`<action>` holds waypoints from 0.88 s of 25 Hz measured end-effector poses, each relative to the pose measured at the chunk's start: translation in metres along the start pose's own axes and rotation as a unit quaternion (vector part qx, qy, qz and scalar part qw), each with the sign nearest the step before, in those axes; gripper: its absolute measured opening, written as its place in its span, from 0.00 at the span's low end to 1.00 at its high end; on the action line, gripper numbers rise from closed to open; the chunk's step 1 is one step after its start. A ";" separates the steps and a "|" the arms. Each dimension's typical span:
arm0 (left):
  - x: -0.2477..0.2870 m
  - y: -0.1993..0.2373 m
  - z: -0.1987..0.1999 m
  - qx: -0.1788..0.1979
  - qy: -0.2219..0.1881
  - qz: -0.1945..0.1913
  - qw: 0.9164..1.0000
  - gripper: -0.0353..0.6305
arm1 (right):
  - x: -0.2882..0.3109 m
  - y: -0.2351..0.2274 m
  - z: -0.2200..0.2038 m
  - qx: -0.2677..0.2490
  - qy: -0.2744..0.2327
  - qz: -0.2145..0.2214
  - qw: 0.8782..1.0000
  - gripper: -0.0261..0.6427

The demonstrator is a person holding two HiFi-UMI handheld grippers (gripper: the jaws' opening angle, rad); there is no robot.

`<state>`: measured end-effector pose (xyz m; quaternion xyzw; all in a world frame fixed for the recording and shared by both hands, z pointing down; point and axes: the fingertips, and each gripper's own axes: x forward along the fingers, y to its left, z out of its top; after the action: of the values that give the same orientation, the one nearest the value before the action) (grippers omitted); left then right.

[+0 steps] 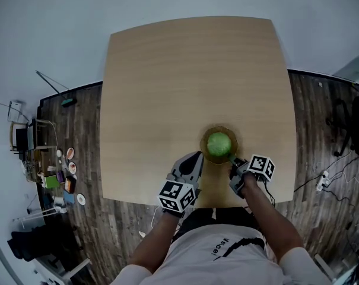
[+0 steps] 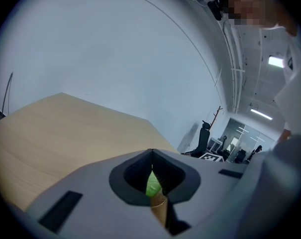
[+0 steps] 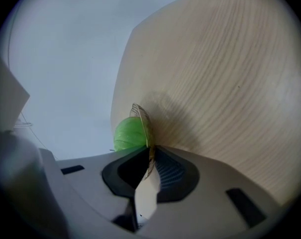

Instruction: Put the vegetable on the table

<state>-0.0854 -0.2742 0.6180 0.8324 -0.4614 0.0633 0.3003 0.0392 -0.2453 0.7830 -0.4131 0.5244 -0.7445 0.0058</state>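
Note:
A round green vegetable [image 1: 219,143] lies in a shallow brown woven basket [image 1: 205,139] near the front edge of the light wooden table [image 1: 191,70]. My right gripper [image 1: 234,162] is shut on the basket's near rim; in the right gripper view the thin rim [image 3: 143,119] runs between the jaws [image 3: 151,151] with the vegetable [image 3: 126,133] just beyond. My left gripper [image 1: 196,158] stands shut just left of the basket, apparently apart from it. Past its closed jaws [image 2: 151,154] I glimpse a sliver of the vegetable [image 2: 152,185] and the basket [image 2: 159,209].
The bare tabletop [image 3: 220,78] stretches away beyond the basket. On the dark wood floor, small clutter [image 1: 60,177] lies to the left, and cables [image 1: 324,180] and a black chair [image 1: 351,123] to the right. The person stands against the table's near edge.

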 end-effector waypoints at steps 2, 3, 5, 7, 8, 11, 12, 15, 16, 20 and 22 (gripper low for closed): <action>0.004 0.003 0.002 -0.002 -0.001 0.003 1.000 0.07 | 0.005 0.001 0.006 0.002 -0.001 0.000 1.000 0.11; 0.005 0.006 0.003 -0.004 -0.001 0.005 1.000 0.07 | 0.008 0.003 0.008 0.003 -0.002 0.000 1.000 0.11; 0.006 0.011 0.004 -0.009 -0.001 0.011 1.000 0.07 | 0.015 0.007 0.013 0.005 -0.004 0.001 1.000 0.11; 0.007 0.015 0.003 -0.014 0.000 0.015 1.000 0.07 | 0.022 0.010 0.018 0.006 -0.007 0.002 1.000 0.11; 0.007 0.016 0.002 -0.015 0.001 0.016 1.000 0.07 | 0.025 0.010 0.020 0.007 -0.008 0.002 1.000 0.11; 0.007 0.017 0.002 -0.020 0.001 0.019 1.000 0.07 | 0.033 0.013 0.028 0.002 -0.013 0.004 1.000 0.11; 0.007 0.017 0.002 -0.021 0.000 0.020 1.000 0.07 | 0.035 0.013 0.030 -0.002 -0.014 0.001 1.000 0.11; 0.005 0.018 0.003 -0.025 -0.002 0.021 0.999 0.07 | 0.039 0.014 0.032 -0.019 -0.011 -0.012 1.000 0.11; 0.004 0.019 0.003 -0.026 -0.002 0.021 0.999 0.07 | 0.040 0.014 0.032 -0.025 -0.008 -0.017 1.000 0.11; 0.001 0.018 0.004 -0.028 -0.002 0.020 0.999 0.07 | 0.040 0.013 0.030 -0.048 0.000 -0.045 0.998 0.15; 0.000 0.016 0.004 -0.029 -0.001 0.017 0.999 0.07 | 0.037 0.013 0.032 -0.061 -0.002 -0.059 0.996 0.15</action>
<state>-0.0990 -0.2832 0.6220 0.8155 -0.4770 0.0543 0.3232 0.0292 -0.2921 0.7984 -0.4440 0.5438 -0.7094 -0.0622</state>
